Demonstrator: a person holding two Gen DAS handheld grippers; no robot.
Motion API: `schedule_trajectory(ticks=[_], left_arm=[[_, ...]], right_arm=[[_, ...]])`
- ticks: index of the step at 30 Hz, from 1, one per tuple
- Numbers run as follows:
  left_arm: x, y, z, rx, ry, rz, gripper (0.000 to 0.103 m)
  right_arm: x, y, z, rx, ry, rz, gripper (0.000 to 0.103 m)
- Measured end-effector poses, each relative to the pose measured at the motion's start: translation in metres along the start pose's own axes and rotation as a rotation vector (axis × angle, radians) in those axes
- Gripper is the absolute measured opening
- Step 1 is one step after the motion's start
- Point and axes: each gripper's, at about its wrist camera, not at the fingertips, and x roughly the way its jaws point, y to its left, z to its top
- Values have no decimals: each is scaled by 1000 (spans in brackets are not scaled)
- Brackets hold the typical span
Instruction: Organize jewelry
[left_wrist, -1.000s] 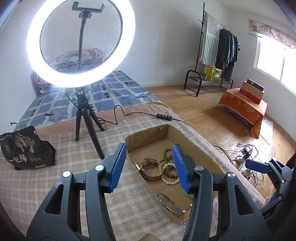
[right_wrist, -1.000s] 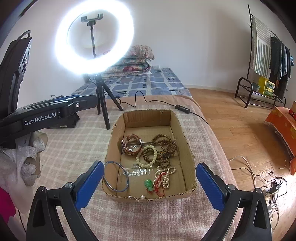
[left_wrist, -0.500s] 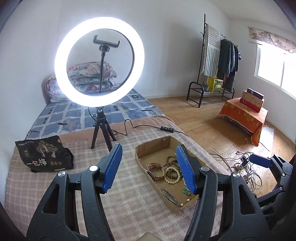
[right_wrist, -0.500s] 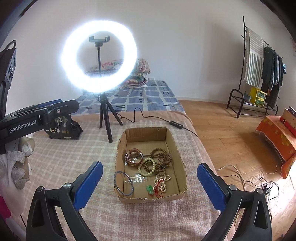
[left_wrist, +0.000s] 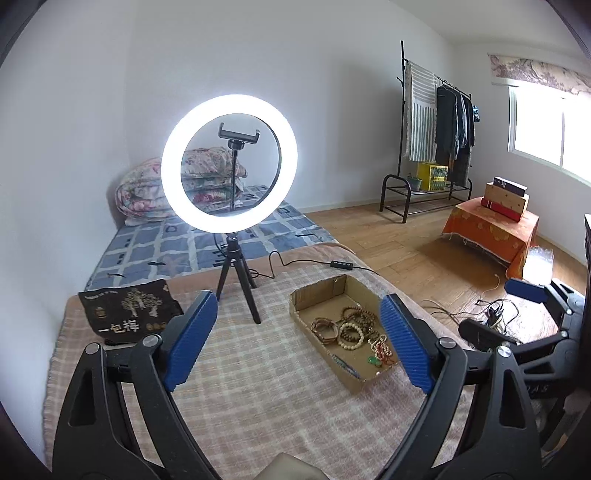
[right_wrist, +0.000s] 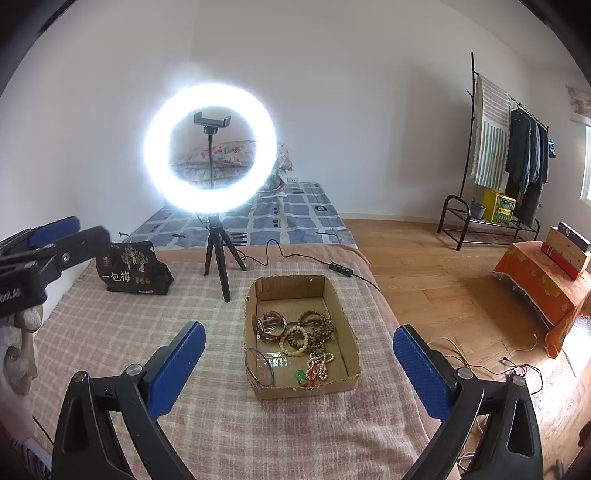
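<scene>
A shallow cardboard box (right_wrist: 332, 295) sits on the checked blanket; it also shows in the left wrist view (left_wrist: 314, 295). Inside lie a brown leather bracelet (right_wrist: 271, 325), wooden bead strands (right_wrist: 317, 323), a cream bead bracelet (right_wrist: 293, 341), a thin metal bangle (right_wrist: 258, 367), a green pendant (right_wrist: 301, 376) and a pale bead strand with red cord (right_wrist: 319, 365). My right gripper (right_wrist: 299, 369) is open and empty, held back from the box's near edge. My left gripper (left_wrist: 299, 339) is open and empty, left of the box and well above the blanket.
A lit ring light on a black tripod (right_wrist: 218, 258) stands behind the box, its cable and switch (right_wrist: 341, 268) trailing to the right. A black printed bag (right_wrist: 129, 269) lies at the back left. The bed edge drops to a wooden floor (right_wrist: 443, 288) on the right.
Both grippers have pulled back and up from the box, so it looks smaller and farther. The left gripper has opened wider. The jewelry lies where it was.
</scene>
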Motion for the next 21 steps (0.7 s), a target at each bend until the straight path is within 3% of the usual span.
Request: schedule_trajectory(ticks=[11, 21], left_arm=[[-34, 2, -28, -25, 33, 25, 101], [-39, -5, -44, 8, 41, 57, 103]], right_arm=[[-25, 12, -14, 2, -44, -23, 103], [-10, 8, -28, 19, -9, -29, 103]])
